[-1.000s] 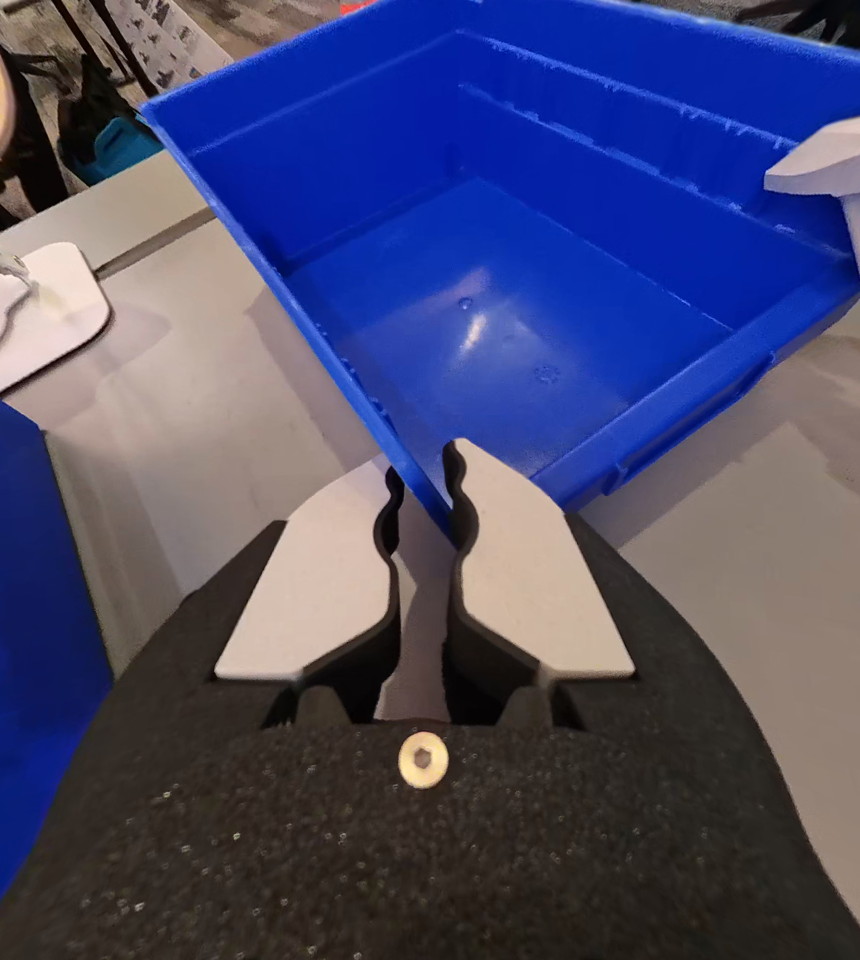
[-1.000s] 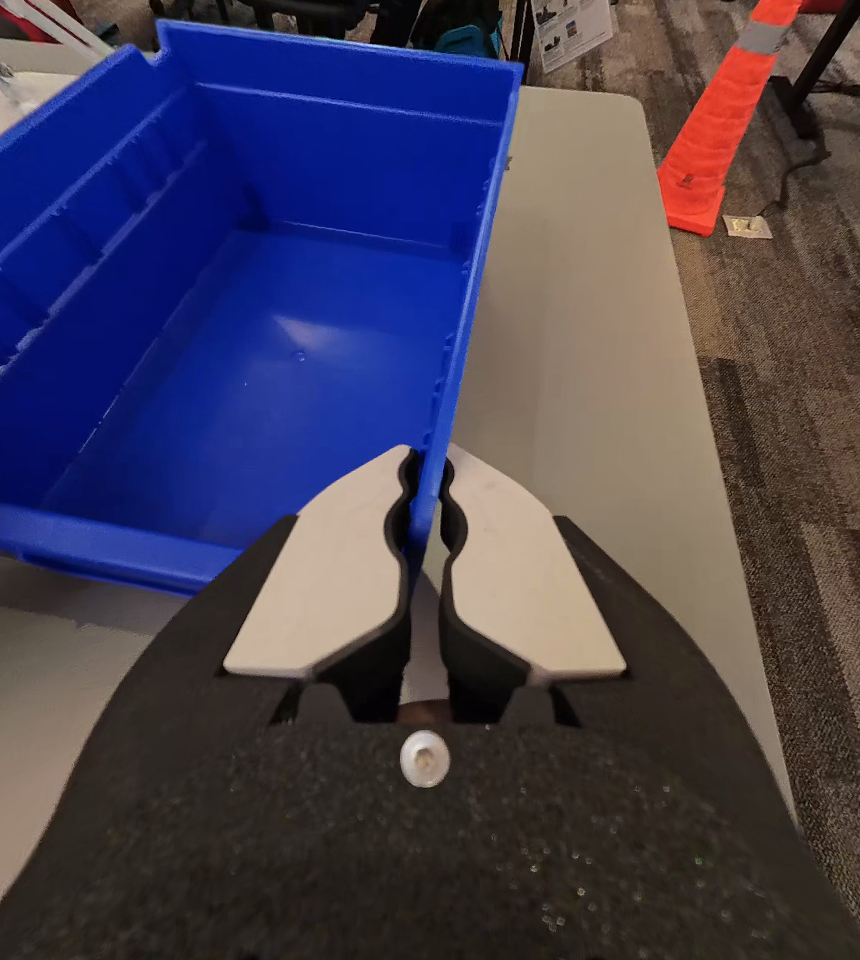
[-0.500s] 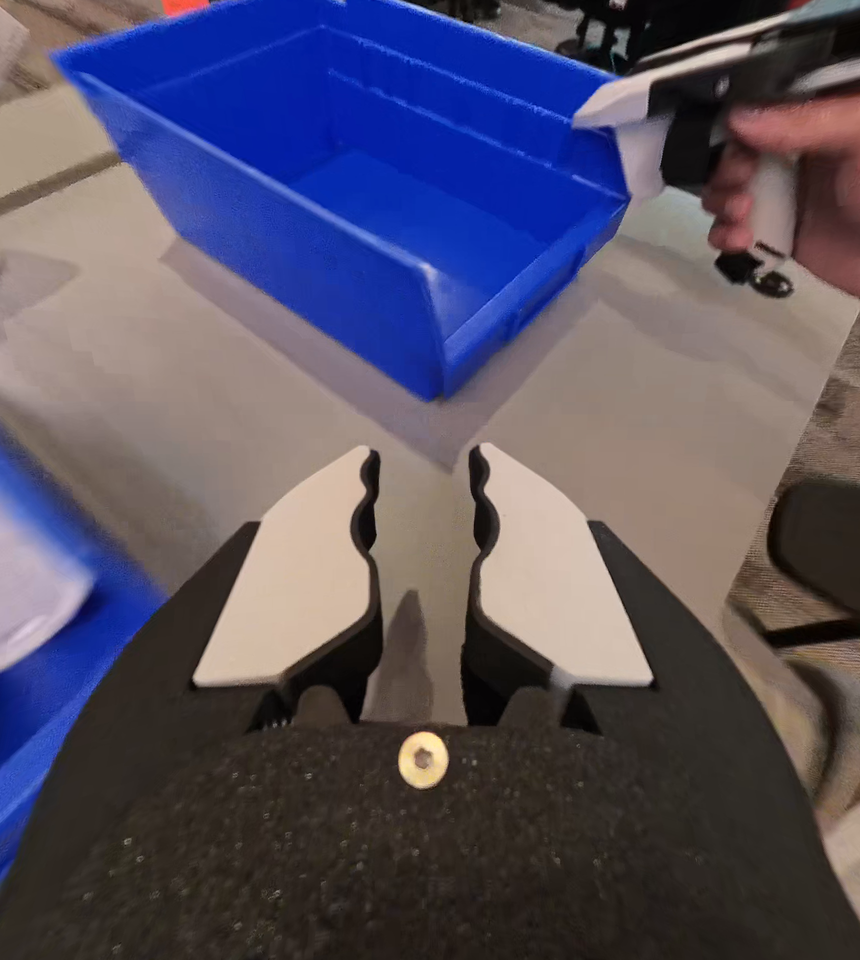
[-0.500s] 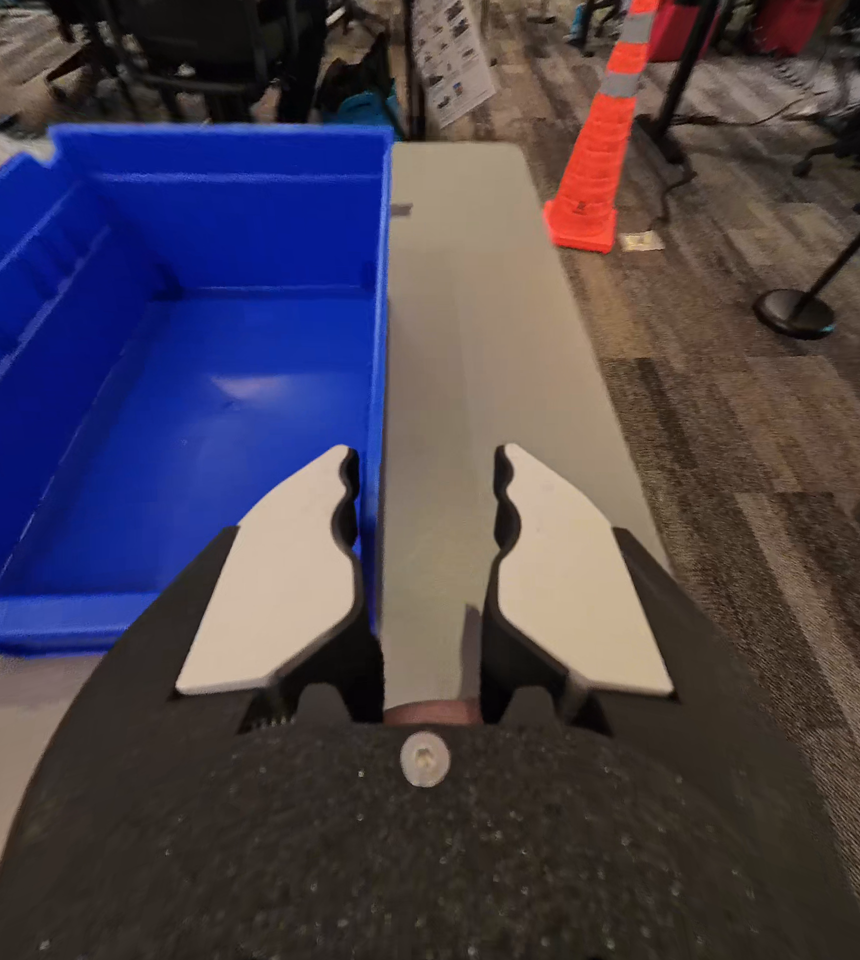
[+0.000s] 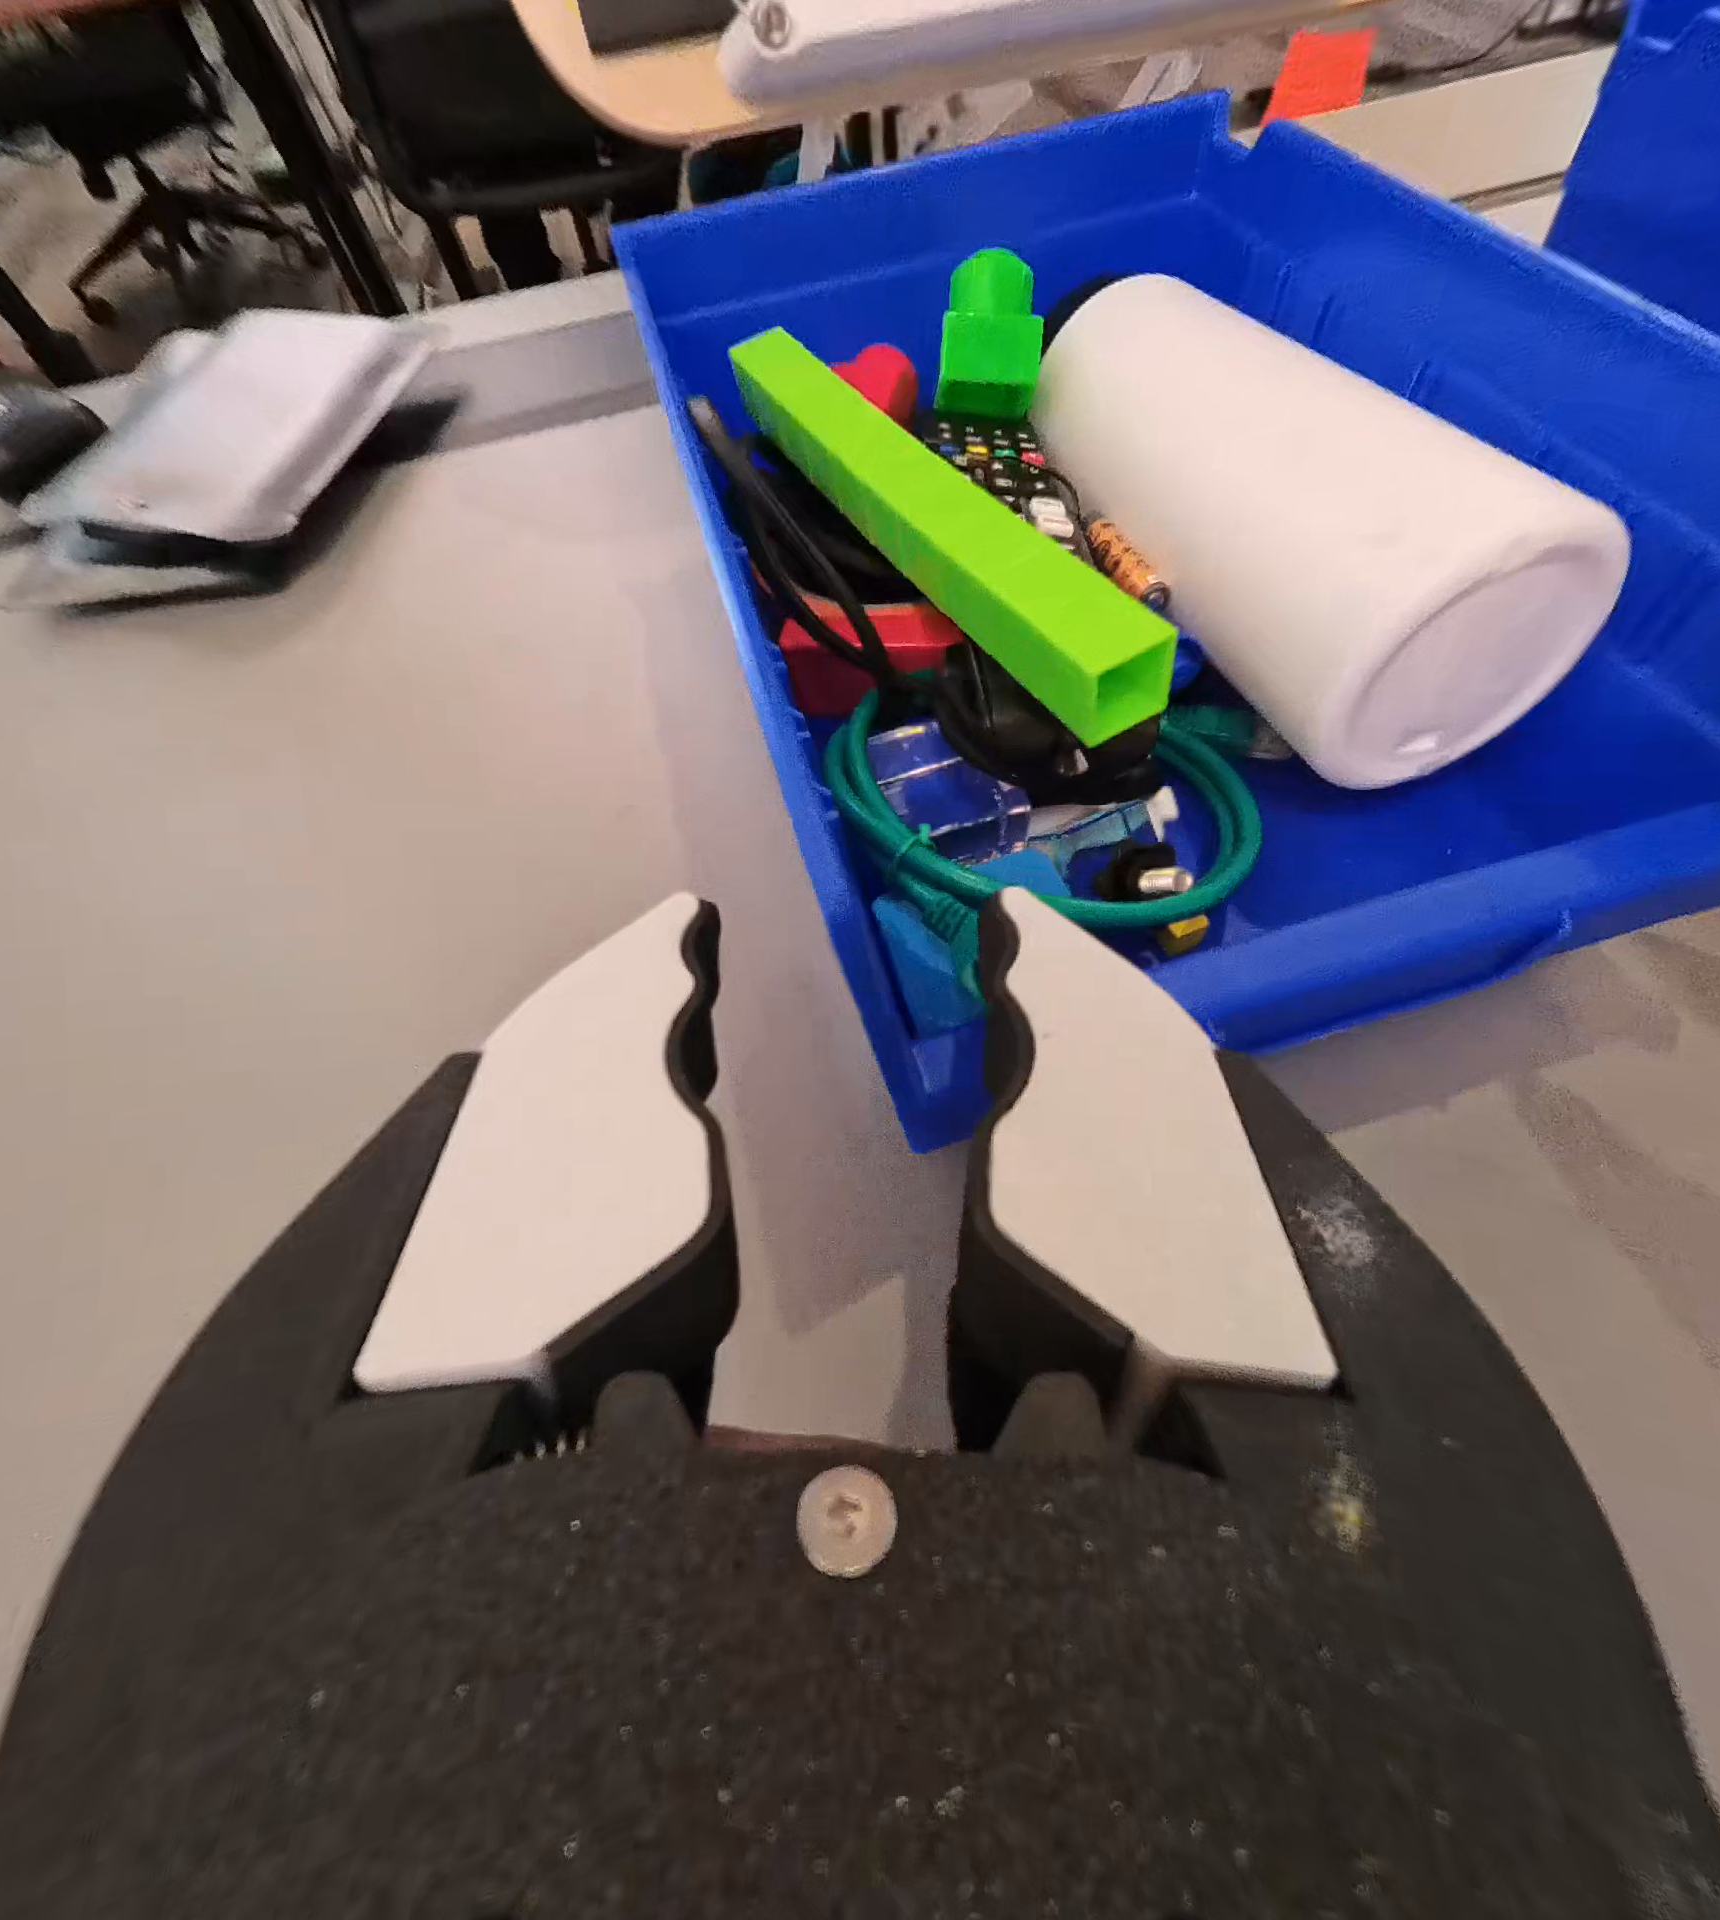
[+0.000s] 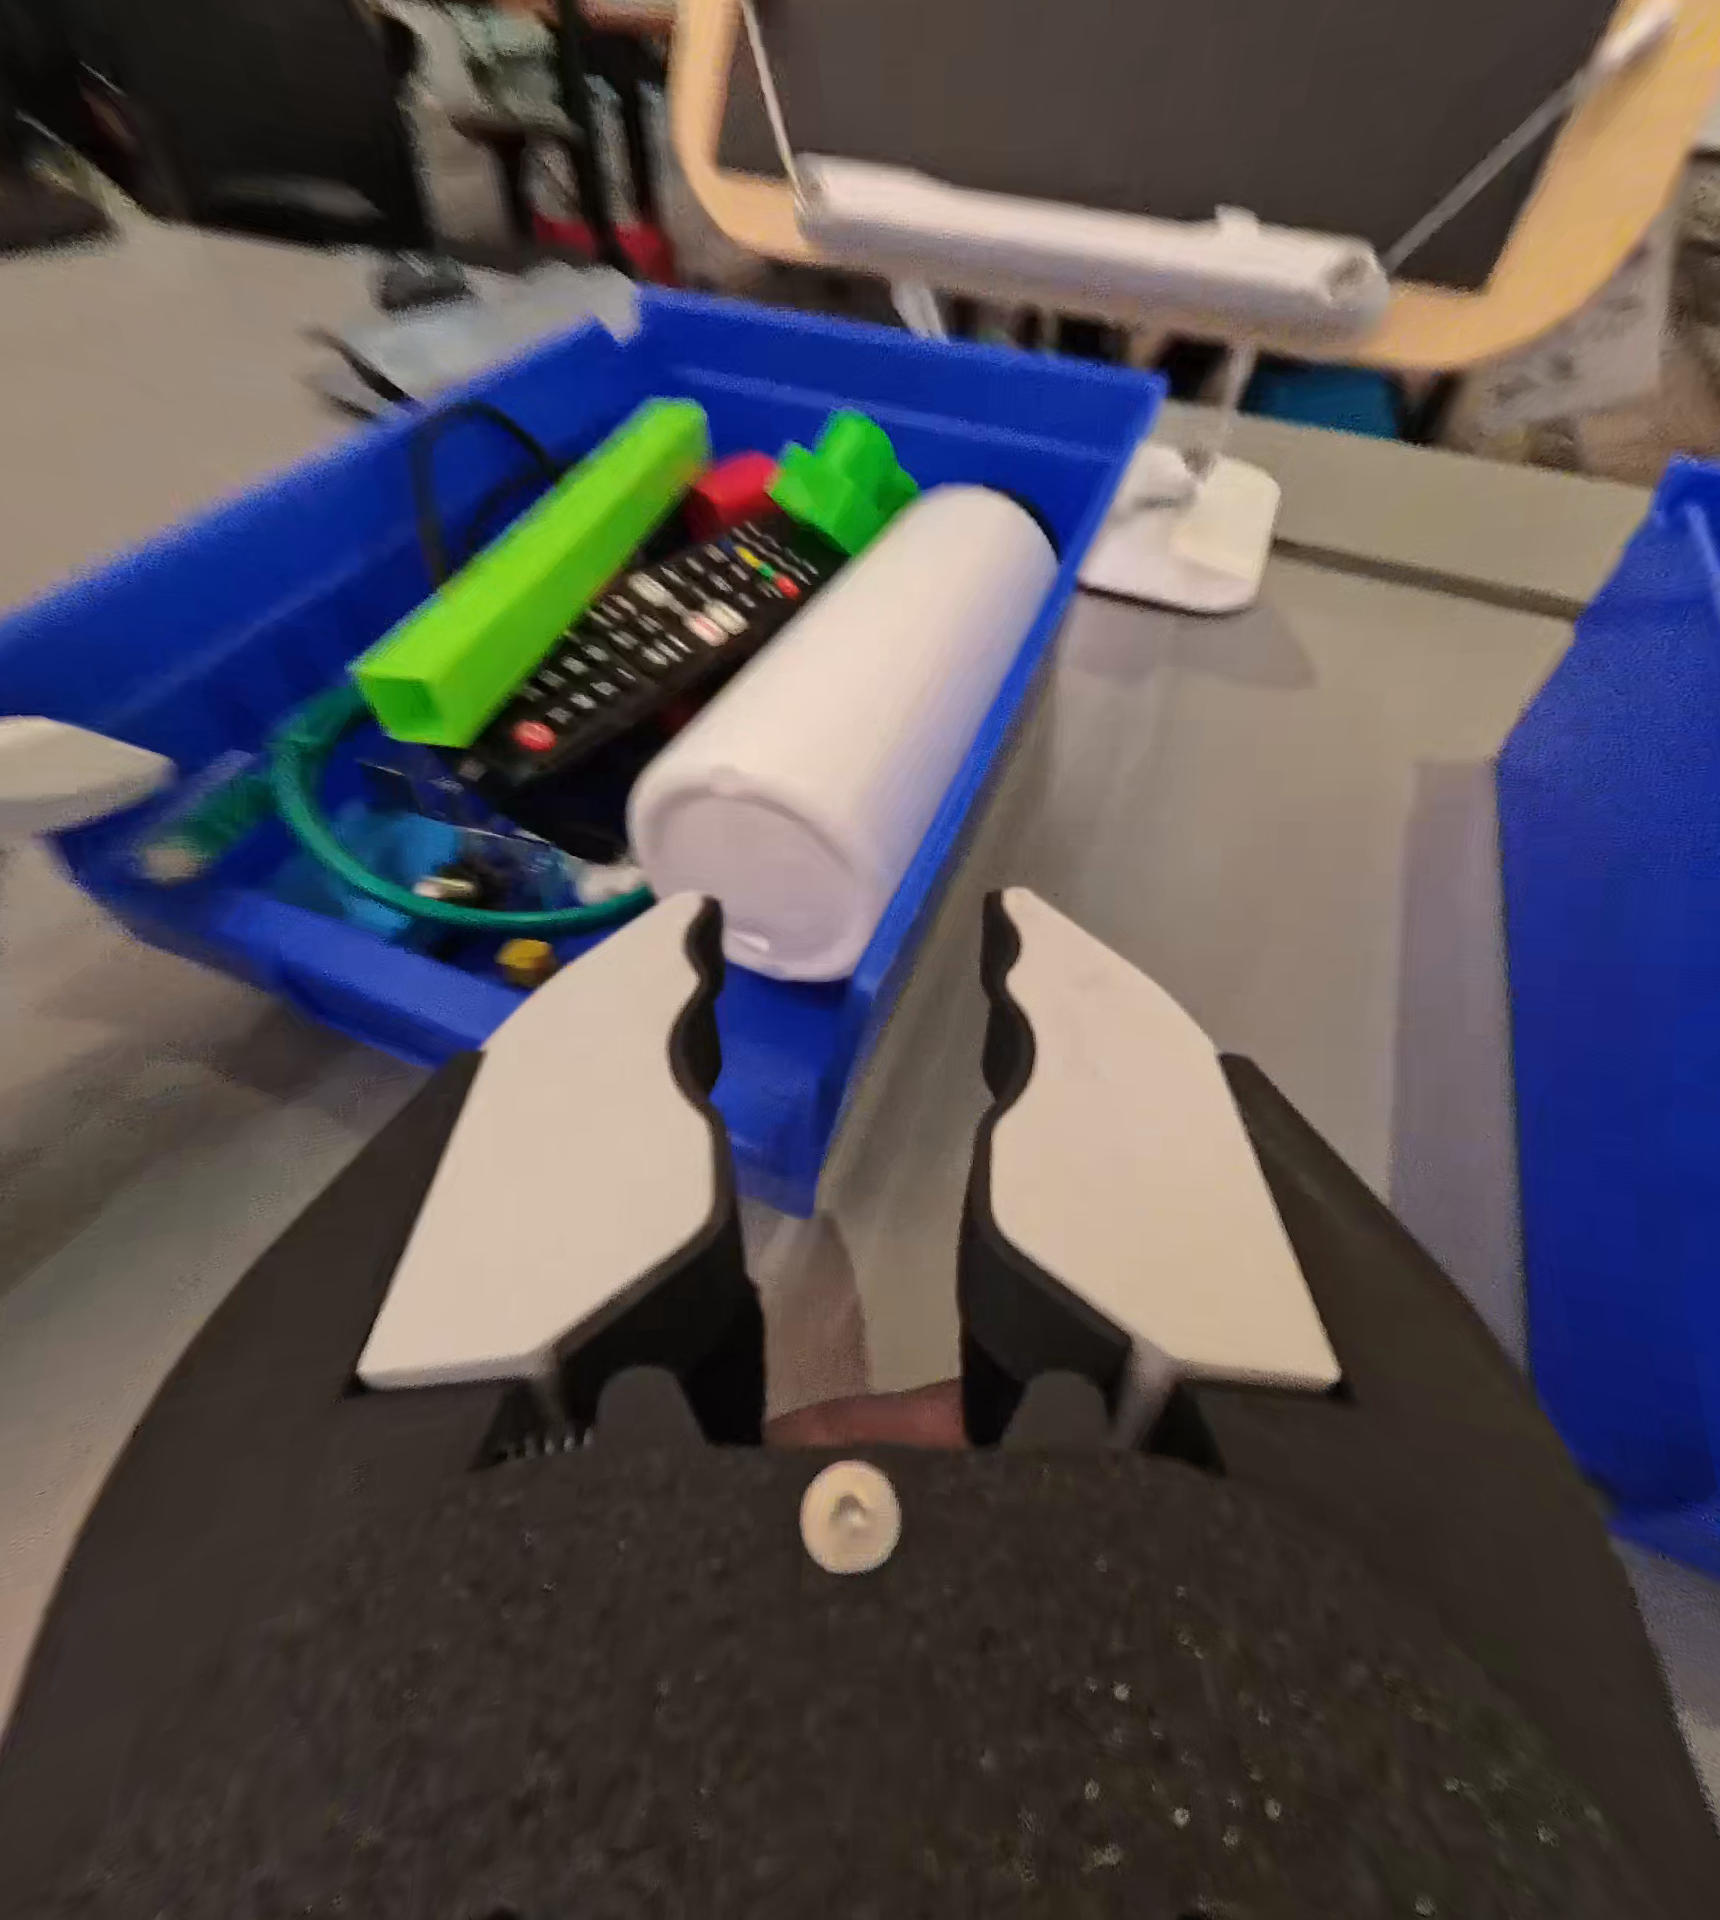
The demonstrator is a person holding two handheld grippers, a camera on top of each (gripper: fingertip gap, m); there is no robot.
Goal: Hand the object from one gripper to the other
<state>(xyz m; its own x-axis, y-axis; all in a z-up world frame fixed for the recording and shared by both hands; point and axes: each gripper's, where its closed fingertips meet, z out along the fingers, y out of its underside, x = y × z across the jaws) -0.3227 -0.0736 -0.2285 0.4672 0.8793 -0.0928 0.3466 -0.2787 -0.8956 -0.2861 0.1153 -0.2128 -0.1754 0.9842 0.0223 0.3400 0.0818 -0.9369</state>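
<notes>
1. The grey table is carrying two blue bins; the second bin is running off the right edge of the right wrist view, and only a corner of it is showing at top right in the left wrist view.
2. The filled bin is sitting just ahead of both grippers, replacing the empty bin that filled both views a second ago; its contents are piled up and partly hiding one another.
3. Inside it are lying one white cylinder, one long green bar across one black remote, one green stepped block, red pieces mostly covered, and one coiled green cable; smaller bits under the cable are too blurred to name.
4. The left gripper is standing wide apart and holding nothing, having clamped the empty bin's corner a second ago.
5. The right gripper is likewise spread wide and empty; the right wrist view is motion-blurred.
</notes>
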